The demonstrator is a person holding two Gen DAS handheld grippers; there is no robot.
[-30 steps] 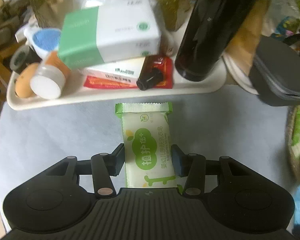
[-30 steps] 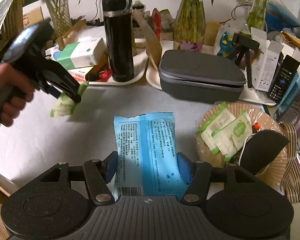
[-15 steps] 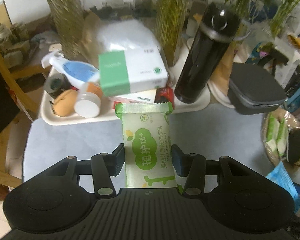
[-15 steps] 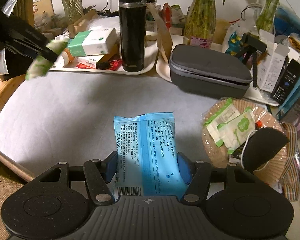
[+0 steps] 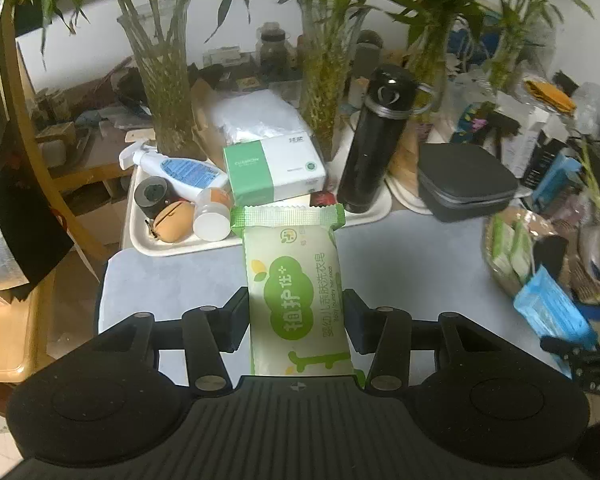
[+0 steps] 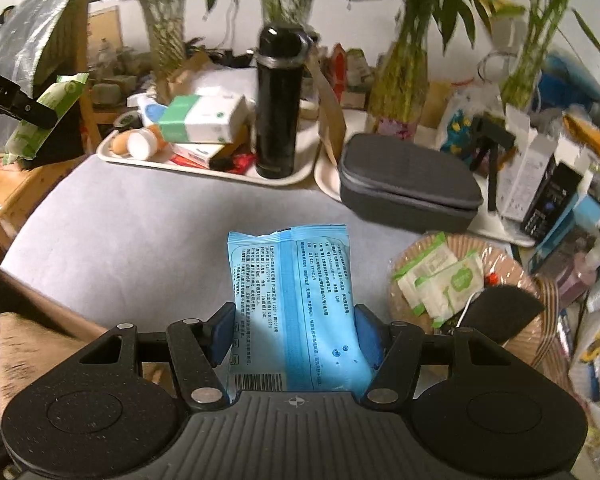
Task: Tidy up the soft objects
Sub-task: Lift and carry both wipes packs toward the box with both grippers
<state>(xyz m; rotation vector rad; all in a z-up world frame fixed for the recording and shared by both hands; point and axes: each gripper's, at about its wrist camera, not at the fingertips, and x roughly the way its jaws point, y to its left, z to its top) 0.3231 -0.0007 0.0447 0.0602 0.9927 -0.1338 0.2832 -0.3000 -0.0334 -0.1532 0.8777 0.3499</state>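
Observation:
My left gripper [image 5: 296, 314] is shut on a green and white soap packet [image 5: 294, 284] and holds it high above the grey table [image 5: 412, 256]. That packet also shows at the far left of the right wrist view [image 6: 44, 120]. My right gripper [image 6: 296, 330] is shut on a blue wipes packet [image 6: 296, 300], held above the table [image 6: 140, 232]; it shows at the right edge of the left wrist view [image 5: 552, 312]. A woven basket [image 6: 512, 268] with several green and white packets [image 6: 440, 276] sits to the right.
A white tray [image 5: 172, 248] at the back holds a green and white box [image 5: 272, 172], a black flask [image 5: 376, 140], a spray bottle and small jars. A grey zip case [image 6: 408, 180] lies beside it. Plant vases and boxes crowd the back and right.
Both grippers have risen and pulled back from the table, each with its packet. The left gripper has moved far to the left and up, away from the tray.

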